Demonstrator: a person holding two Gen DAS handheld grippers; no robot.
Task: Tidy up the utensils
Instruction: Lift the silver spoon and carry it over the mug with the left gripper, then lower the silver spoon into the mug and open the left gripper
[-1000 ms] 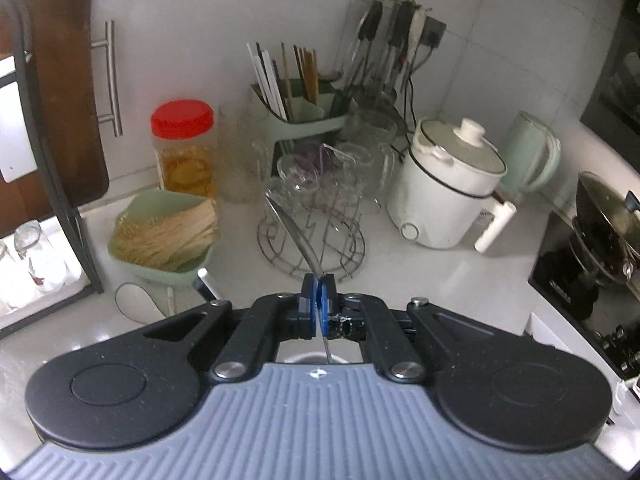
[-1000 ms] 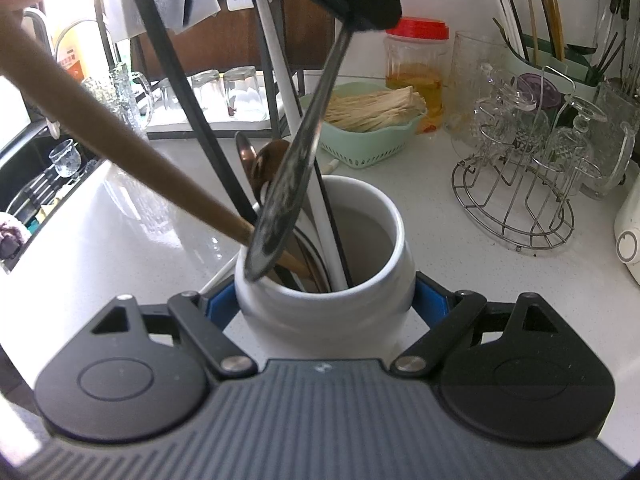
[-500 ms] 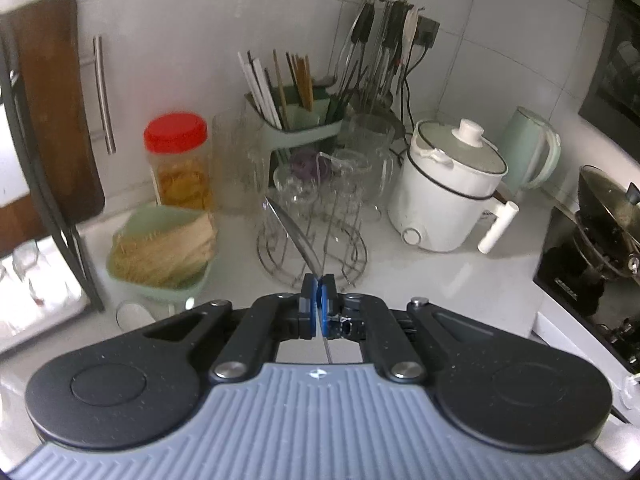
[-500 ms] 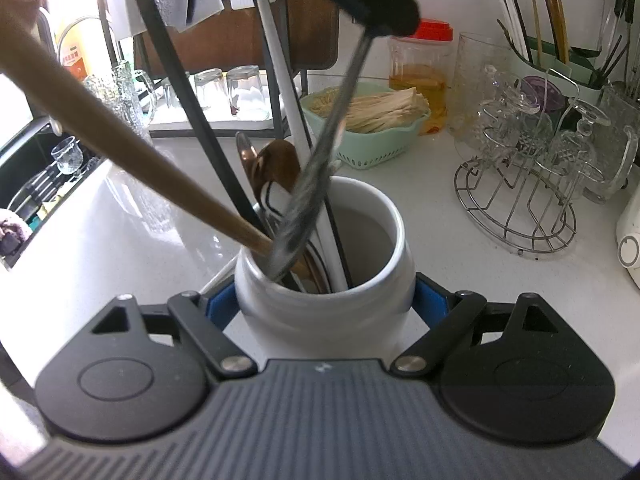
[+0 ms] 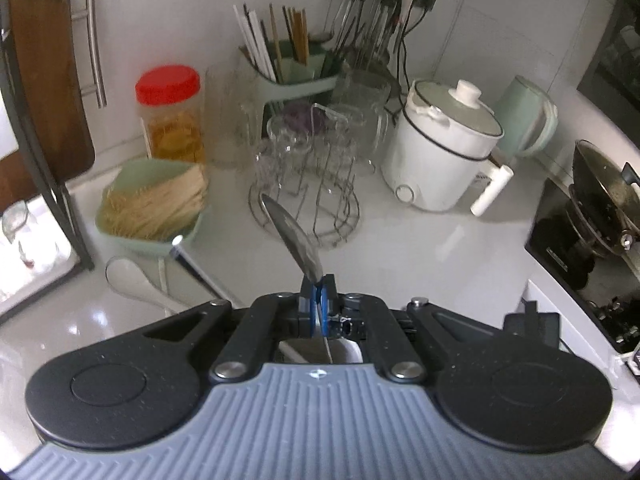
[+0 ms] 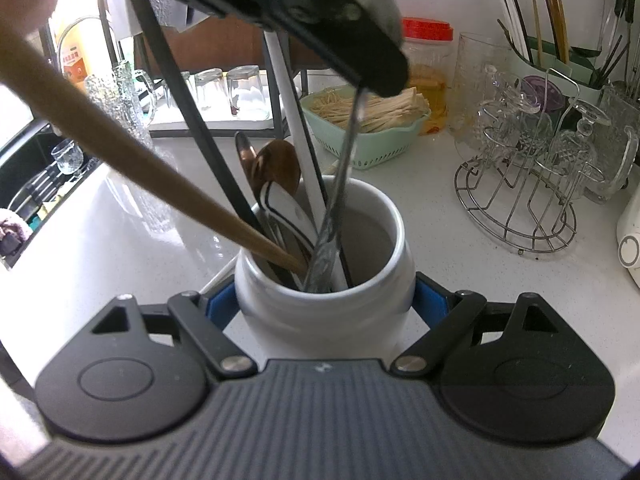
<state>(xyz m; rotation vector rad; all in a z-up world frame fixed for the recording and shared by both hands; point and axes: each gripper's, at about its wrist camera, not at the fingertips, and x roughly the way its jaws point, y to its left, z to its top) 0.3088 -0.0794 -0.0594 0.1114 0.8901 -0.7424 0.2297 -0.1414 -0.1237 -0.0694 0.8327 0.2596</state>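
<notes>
My left gripper (image 5: 318, 288) is shut on a metal spoon (image 5: 292, 236), its bowl pointing up and forward. In the right wrist view the spoon's handle (image 6: 334, 216) hangs down from the left gripper into the white ceramic utensil jar (image 6: 324, 308). My right gripper (image 6: 324, 300) is shut on the jar, one blue pad (image 6: 430, 300) on each side. The jar holds a wooden-handled utensil (image 6: 120, 152), a wooden spoon (image 6: 276, 168), a white handle (image 6: 296, 144) and dark handles. A white ceramic spoon (image 5: 132, 280) lies on the counter at the left.
A green basket of sticks (image 5: 154, 208), a red-lidded jar (image 5: 170, 116), a wire glass rack (image 5: 308, 184), a chopstick holder (image 5: 288, 68), a white cooker (image 5: 444, 148) and a kettle (image 5: 524, 116) stand behind. A dish rack with glasses (image 6: 224, 92) is left, a stove (image 5: 592, 216) right.
My left gripper has lowered the spoon, so its handle has gone down into the jar. The right gripper and jar have stayed put.
</notes>
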